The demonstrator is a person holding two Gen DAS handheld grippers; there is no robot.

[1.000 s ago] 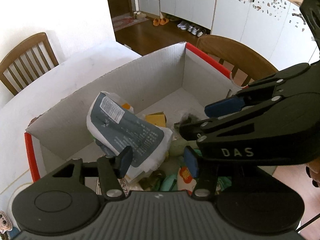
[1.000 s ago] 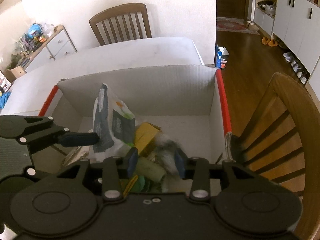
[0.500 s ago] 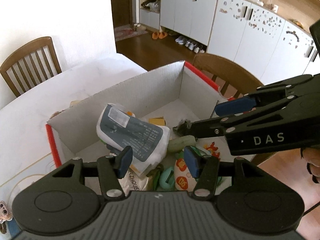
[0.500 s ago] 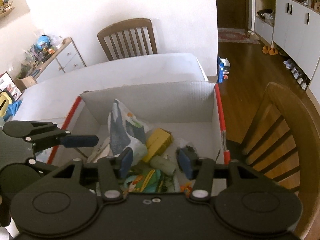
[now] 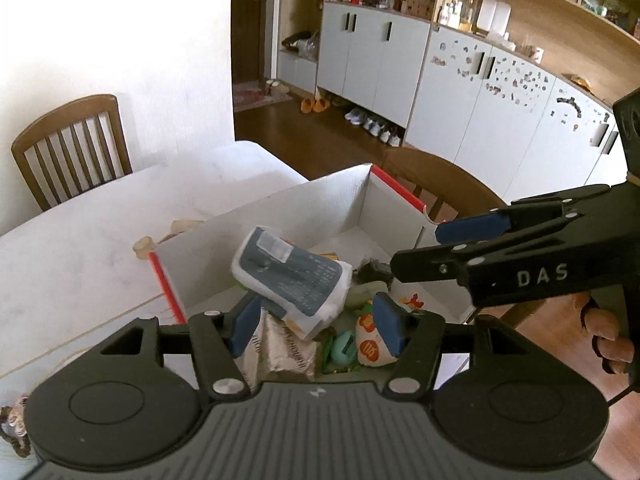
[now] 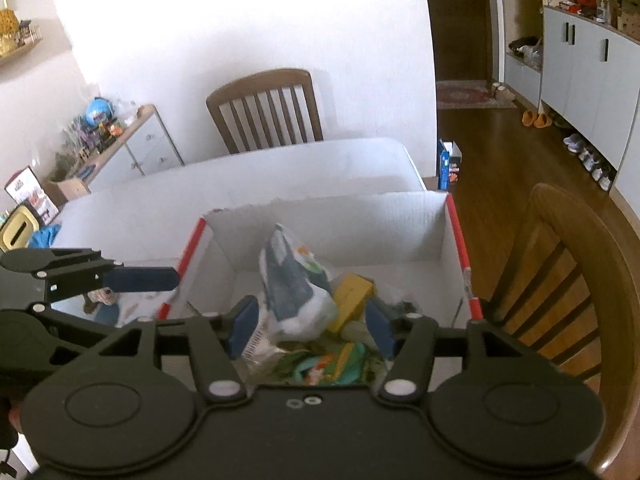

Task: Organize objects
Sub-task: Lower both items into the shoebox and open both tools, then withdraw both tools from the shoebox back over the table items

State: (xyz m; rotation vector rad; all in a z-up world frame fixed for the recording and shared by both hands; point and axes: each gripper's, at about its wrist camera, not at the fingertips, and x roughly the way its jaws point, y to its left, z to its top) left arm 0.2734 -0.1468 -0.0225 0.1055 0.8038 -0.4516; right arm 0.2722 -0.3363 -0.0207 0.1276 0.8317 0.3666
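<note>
Hidden or unclear: the near wall of the cardboard box is cut off behind both gripper bodies, so the lower layer of its contents is only partly visible. Print on the packets is too small to read. A dark grey item behind the pack cannot be identified. Two small tan objects at the box's far left corner are half hidden by its wall.

Box: white inside, red tape on the side rims, standing on the white table with a wooden chair just beside its right side.

Contents: a grey-and-white soft pack tilted on top of the pile; a yellow block just beside it; a pale green item; a teal piece; a white pouch with orange print; a crinkled silver packet at the near edge.

Left gripper: jaws about half open, just been opening, nothing between the pads; it hangs above the box contents.

Right gripper: jaws about half open, just been opening, gripping nothing, also above the pile. A hand on its handle is partly cut off
</note>
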